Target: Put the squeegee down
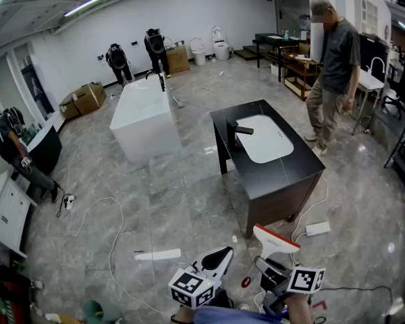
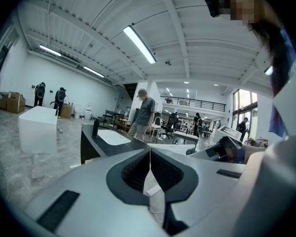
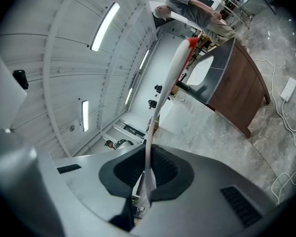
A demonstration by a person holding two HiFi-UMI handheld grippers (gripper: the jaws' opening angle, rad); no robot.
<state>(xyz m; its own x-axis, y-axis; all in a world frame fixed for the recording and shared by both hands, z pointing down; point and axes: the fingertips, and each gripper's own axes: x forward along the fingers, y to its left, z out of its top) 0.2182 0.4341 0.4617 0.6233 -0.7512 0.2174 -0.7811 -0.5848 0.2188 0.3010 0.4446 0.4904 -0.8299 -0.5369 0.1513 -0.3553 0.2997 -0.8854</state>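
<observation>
Right, from my feed the squeegee [image 3: 170, 77] is up in the air, not set down anywhere. The right gripper [image 3: 148, 176] has it: its fingers are pinched on the thin white handle end. From there the tool runs away from the camera to a wider white head with a red edge. In the head view that red-edged head sits over the floor [image 1: 155, 201], near the closest corner of the black counter [image 1: 283, 181] and clear of its top.

The left gripper [image 2: 149, 154] is beside the right one, low in the head view. Its fingers are pressed together so that the dark pads meet along a thin line, with nothing caught between them.

The counter carries a white sink [image 1: 263, 138] with a black faucet [image 1: 233, 135] at its left edge. A white bathtub [image 1: 143, 117] stands apart to the left, further back. A person [image 1: 334, 66] in a grey shirt stands beyond the counter's right side. A white power strip [image 1: 317, 229] lies on the floor just beside the counter's near right corner, its cable trailing across the tiles.
</observation>
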